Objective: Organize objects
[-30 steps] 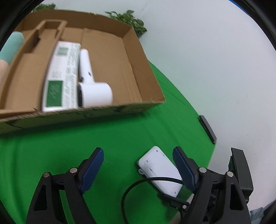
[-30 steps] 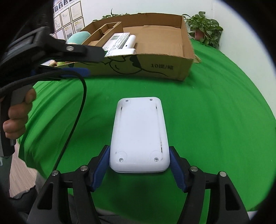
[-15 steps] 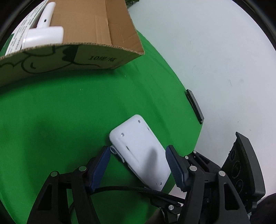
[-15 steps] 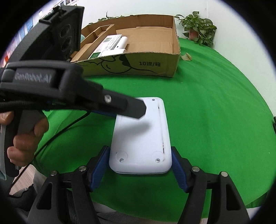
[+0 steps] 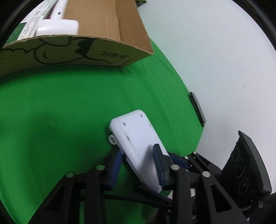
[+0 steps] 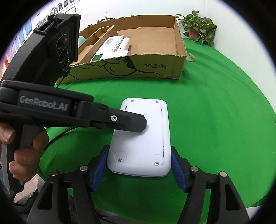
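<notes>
White wall point(image 6: 155, 6), potted plant point(image 6: 198, 28), perhaps framed pictures point(image 6: 25, 25)

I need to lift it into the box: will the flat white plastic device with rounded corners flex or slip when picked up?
The flat white plastic device looks rigid: a screwed-together shell, unlikely to flex. Its smooth sides could slip, though the right gripper clamps its end and the left gripper's jaws are closing across it. Flat; probably won't roll.

The cardboard box point(image 6: 155, 69) reads "10提/箱"; the left gripper point(image 6: 129, 123) reads "GenRobot.AI".
</notes>
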Demonstrator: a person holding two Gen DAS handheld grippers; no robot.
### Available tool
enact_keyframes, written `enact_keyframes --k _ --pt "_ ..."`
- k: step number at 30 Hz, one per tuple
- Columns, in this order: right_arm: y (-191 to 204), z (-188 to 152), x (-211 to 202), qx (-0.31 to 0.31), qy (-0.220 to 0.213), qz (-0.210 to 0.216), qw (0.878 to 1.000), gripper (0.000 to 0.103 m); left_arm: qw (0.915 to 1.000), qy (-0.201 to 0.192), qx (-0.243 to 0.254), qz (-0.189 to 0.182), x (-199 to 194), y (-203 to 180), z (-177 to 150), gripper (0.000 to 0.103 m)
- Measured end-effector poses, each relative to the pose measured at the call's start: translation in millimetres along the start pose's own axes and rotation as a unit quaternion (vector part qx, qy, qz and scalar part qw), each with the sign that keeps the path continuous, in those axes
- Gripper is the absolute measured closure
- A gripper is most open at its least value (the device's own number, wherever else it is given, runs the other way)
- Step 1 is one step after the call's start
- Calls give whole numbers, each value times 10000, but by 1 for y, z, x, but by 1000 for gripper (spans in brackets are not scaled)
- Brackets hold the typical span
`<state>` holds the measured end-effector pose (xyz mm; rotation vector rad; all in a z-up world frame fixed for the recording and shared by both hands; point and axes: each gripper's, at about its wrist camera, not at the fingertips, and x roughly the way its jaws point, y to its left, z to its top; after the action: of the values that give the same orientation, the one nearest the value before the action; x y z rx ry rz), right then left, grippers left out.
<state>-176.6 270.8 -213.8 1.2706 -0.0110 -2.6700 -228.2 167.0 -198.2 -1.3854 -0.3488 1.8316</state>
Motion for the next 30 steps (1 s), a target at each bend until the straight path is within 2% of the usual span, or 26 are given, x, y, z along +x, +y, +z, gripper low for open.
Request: enact_keyframes --k 13,22,30 --pt "19 10 4 129 -57 211 9997 37 9991 -311 113 261 -21 3 -4 76" --pt "39 53 -18 -151 -776 214 9966 37 9921 -967 569 567 -70 -21 20 76" --pt "46 115 -49 -263 -1543 219 9874 37 9763 -1575 1183 895 -139 -62 66 76"
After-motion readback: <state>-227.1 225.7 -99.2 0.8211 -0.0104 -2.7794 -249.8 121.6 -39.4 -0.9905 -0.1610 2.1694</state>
